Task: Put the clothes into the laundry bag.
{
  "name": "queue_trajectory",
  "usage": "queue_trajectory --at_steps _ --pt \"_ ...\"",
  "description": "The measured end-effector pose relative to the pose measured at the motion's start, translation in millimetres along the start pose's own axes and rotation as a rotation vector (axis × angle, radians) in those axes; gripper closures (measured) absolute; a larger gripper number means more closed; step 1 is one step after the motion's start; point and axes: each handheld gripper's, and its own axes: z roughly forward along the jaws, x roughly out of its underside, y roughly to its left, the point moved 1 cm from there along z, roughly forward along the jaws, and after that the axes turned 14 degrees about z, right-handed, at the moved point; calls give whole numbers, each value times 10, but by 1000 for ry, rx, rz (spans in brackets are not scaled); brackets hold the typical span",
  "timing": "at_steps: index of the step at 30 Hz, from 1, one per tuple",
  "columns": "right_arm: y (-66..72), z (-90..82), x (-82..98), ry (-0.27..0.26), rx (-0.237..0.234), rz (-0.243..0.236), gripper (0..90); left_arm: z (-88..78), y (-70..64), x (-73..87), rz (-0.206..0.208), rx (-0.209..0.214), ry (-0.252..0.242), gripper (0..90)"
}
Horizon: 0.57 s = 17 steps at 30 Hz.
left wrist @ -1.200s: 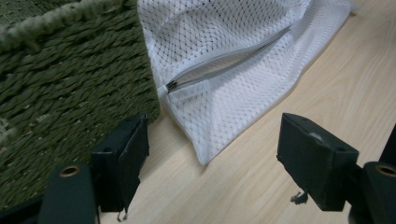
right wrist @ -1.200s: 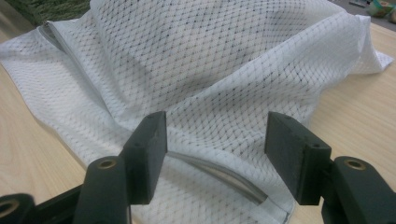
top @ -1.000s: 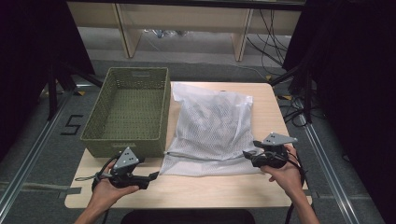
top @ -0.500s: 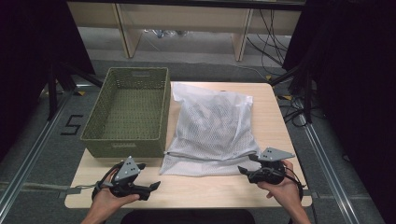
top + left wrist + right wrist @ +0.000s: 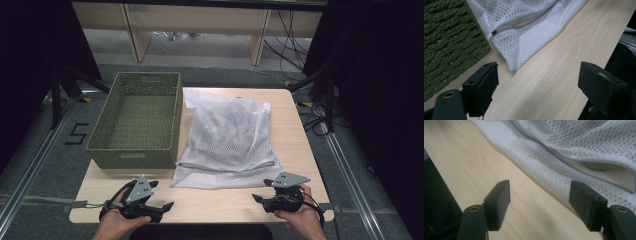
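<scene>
While I look down from the high view, my left hand-held gripper [image 5: 161, 206] and my right hand-held gripper [image 5: 259, 198] sit at the near edge of the tabletop [image 5: 295, 150], a white mesh bag [image 5: 227, 135] between them and farther back, beside a green woven basket [image 5: 137, 120].

From the left gripper view, jaws stand wide apart over bare wood, the bag's corner just ahead.

From the right gripper view, jaws gape too, mesh close by.

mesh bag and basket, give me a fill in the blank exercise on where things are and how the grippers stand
1. The basket holds ____.
2. The mesh bag lies on the table to the ____ of the basket in the high view.
3. The bag's zipper is ____.
4. The left gripper and right gripper are both ____.

Missing words: nothing; right; closed; open
</scene>
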Motion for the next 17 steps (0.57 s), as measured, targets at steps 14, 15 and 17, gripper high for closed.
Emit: queue_trajectory --at_steps 14,15,17 --pt "-21 32 -1 18 -1 -14 345 2 36 -6 9 -9 12 166" --pt "-26 37 -1 15 -1 -22 345 5 37 -5 6 -7 7 166" --pt "-8 31 7 22 8 6 345 6 37 -5 4 0 4 166"
